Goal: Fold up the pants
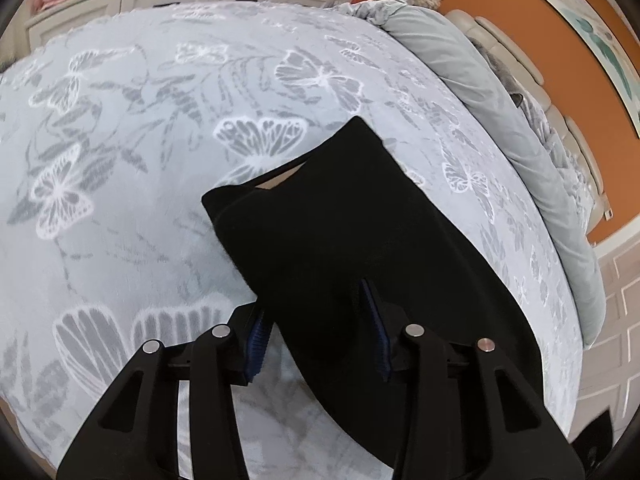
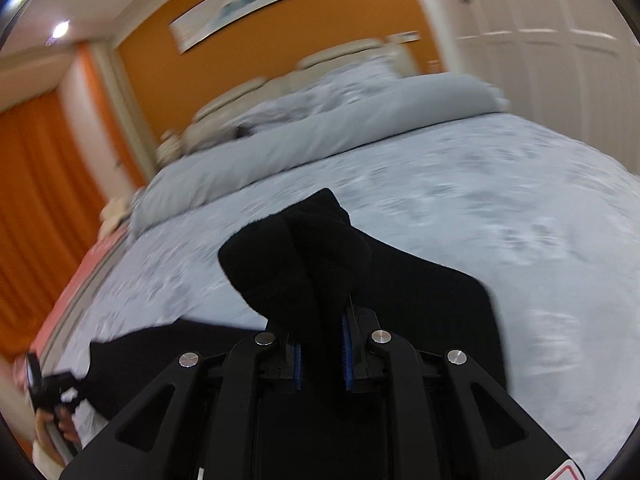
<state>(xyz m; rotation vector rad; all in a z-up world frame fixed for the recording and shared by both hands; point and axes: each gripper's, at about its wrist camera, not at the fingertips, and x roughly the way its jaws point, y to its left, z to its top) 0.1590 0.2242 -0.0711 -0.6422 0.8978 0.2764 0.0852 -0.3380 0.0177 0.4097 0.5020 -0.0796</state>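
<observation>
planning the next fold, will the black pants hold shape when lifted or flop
Likely floppy: the black pants bunch and droop over the right claw. Probably light, since one pinch raises them. The fuzzy fabric likely grips rather than slips.

Open bedspread [image 1: 120, 200] left of the black pants [image 1: 340, 220], rolled duvet [image 1: 500, 120] walling the headboard side

Hidden, cropped and blurred parts

The pants [image 1: 360, 240] run off the left view's bottom edge and cover the left fingers' [image 1: 370, 300] tips; in the right view the bed [image 2: 500, 208] is motion-blurred, its pattern unreadable.
</observation>
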